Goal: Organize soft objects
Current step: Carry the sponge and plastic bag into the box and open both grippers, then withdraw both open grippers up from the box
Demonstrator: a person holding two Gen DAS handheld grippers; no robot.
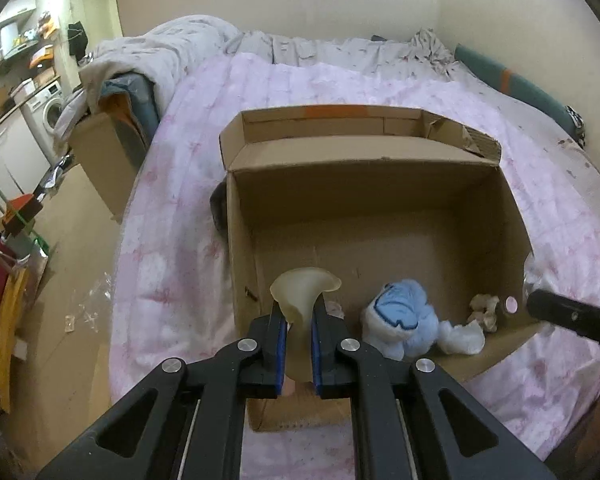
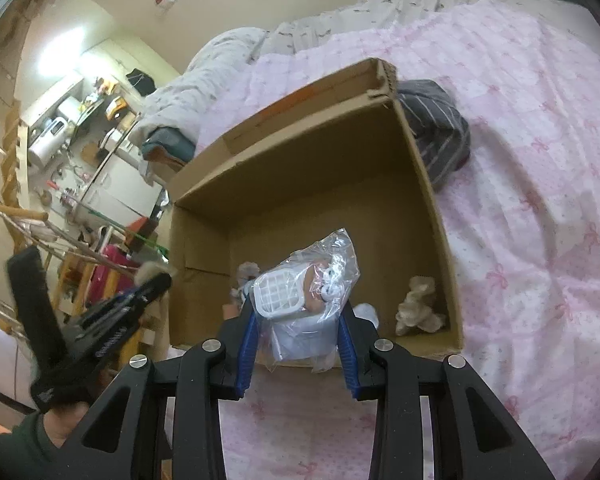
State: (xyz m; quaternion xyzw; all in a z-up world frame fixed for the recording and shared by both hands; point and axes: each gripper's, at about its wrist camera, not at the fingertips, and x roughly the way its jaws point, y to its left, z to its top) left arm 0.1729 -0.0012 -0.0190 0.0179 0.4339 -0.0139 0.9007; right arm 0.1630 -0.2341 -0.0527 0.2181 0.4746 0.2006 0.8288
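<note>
An open cardboard box [image 1: 380, 208] lies on the pink bedspread. My left gripper [image 1: 299, 312] is shut on a pale cream soft piece [image 1: 304, 292], held over the box's near left corner. Inside the box lie a blue and white plush toy [image 1: 404, 316] and a small beige plush [image 1: 484, 308]. My right gripper [image 2: 298, 320] is shut on a clear plastic bag with a white toy basket and doll [image 2: 308, 280], held over the box's near edge [image 2: 440, 200]. The beige plush [image 2: 418, 306] shows in the box's right corner. The left gripper [image 2: 140, 292] shows at the left.
A dark striped cloth [image 2: 440, 132] lies on the bed beside the box's far right corner. A rumpled grey duvet [image 1: 160, 56] is piled at the bed's far left. A second cardboard box [image 1: 104, 152] stands on the floor by the bed. Kitchen units and a washing machine [image 1: 52, 112] stand at far left.
</note>
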